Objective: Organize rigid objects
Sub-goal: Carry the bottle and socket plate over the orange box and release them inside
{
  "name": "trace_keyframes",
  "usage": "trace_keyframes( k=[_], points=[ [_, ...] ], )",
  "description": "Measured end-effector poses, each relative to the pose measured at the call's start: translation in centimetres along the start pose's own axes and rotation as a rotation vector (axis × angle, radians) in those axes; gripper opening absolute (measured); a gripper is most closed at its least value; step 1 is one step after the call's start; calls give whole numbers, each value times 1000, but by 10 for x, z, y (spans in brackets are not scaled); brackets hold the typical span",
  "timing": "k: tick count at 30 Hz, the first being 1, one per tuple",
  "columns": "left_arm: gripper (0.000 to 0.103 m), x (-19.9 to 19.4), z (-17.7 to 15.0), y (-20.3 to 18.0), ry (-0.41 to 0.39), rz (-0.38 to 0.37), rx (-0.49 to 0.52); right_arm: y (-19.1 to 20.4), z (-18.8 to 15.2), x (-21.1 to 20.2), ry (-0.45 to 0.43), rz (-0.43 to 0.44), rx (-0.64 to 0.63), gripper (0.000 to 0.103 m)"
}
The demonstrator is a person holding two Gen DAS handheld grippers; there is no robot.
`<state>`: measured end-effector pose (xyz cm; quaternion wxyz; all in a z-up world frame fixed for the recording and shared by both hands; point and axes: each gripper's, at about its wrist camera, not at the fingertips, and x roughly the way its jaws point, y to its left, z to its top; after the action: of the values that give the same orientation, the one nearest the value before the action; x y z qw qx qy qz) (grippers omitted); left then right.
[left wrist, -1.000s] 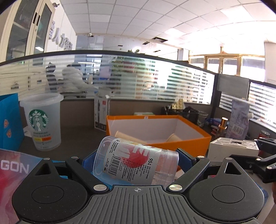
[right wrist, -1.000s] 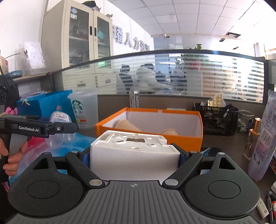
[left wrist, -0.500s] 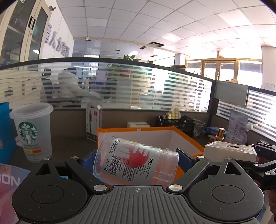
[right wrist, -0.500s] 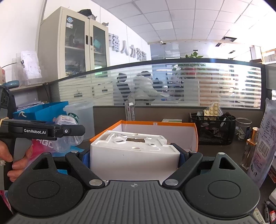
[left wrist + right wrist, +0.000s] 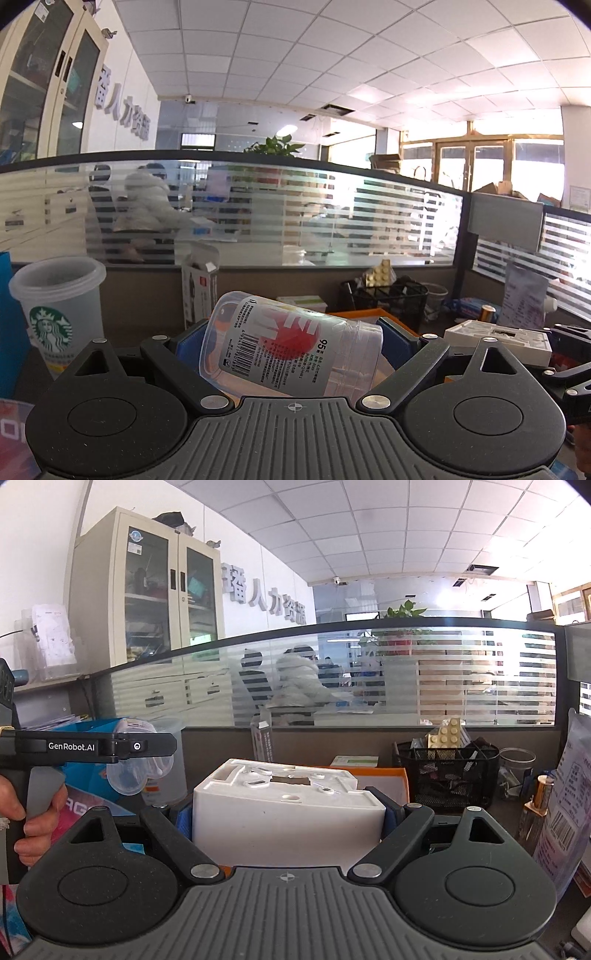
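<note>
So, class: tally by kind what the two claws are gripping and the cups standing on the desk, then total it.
Clear plastic jar in the left claw: 1
White block in the right claw: 1
Starbucks cup: 1
Total: 3

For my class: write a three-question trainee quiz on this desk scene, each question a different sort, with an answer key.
1. True or false: the left gripper holds a clear plastic cup lying on its side.
2. The right gripper is shut on: A) a white moulded block B) a gold-capped bottle C) a mesh basket
3. Fill in: behind the held items sits an open ______-rimmed box.

Key: 1 true; 2 A; 3 orange.
</note>
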<state>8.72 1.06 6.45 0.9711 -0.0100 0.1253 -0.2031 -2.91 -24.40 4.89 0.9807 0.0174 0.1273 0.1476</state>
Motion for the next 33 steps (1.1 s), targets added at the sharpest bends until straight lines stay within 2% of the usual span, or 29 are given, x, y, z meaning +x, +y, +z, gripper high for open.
trace_keyframes(
  k=[11,19,27,33],
  points=[
    [94,39,15,-1,7,-8,27,-17,11,33,-7,-3,12,86],
    [94,75,16,4,42,-3,27,-33,20,63,-1,-12,20,86],
    [94,118,2,18,130,30,-3,-46,19,107,67,-29,22,86],
    [94,135,-13,24,190,44,-11,-48,10,137,141,-46,-4,86]
  ],
)
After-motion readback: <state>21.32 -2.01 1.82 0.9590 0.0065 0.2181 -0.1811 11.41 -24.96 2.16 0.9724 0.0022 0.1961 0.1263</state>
